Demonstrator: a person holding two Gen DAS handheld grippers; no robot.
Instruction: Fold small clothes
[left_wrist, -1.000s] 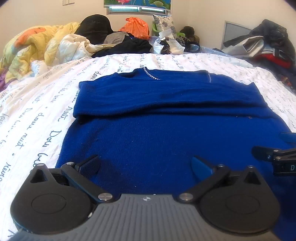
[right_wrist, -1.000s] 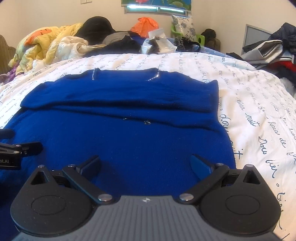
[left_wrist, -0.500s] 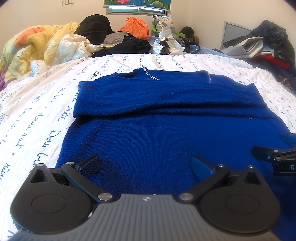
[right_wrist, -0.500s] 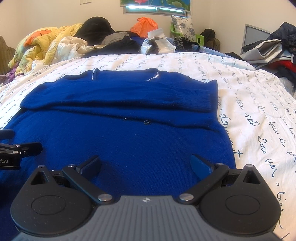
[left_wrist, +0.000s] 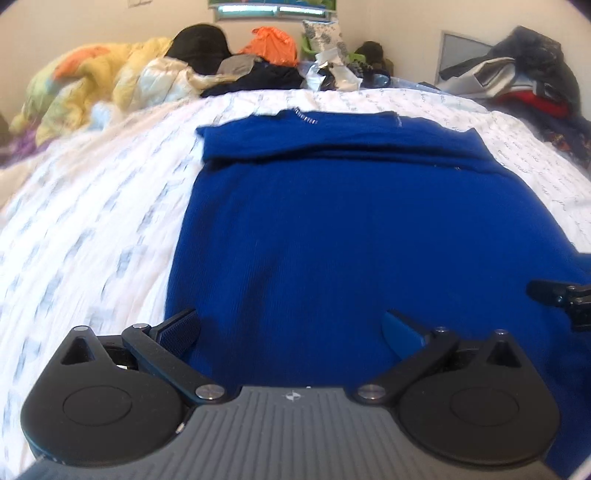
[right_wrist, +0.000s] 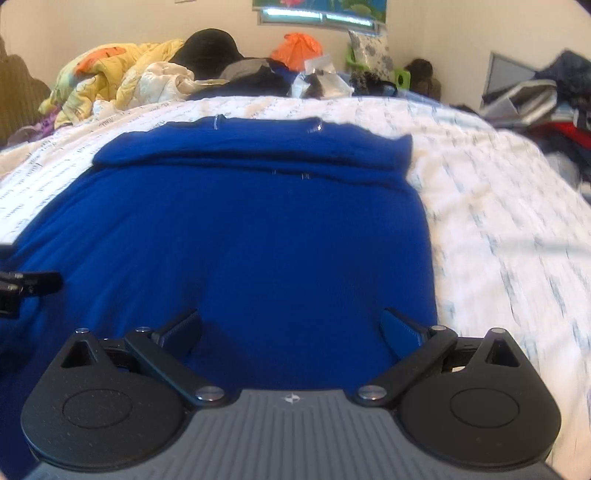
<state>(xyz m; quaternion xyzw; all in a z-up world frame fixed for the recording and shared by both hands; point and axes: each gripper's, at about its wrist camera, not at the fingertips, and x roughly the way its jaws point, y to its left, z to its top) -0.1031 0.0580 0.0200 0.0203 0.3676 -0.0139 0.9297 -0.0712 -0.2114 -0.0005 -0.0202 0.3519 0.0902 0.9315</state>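
Blue sweater (left_wrist: 351, 229) flat mid-bed, sleeves folded across chest | I hold left gripper (left_wrist: 291, 328) and right gripper (right_wrist: 291, 326) jaws apart over its hem, likely for the upward fold.

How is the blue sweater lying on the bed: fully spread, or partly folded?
Partly folded. The blue sweater lies flat on the bed, with its sleeves folded across the chest.

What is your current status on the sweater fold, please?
Left gripper open, right gripper open. Blue sweater flat on bedsheet, sleeves folded across. Nothing in the way.
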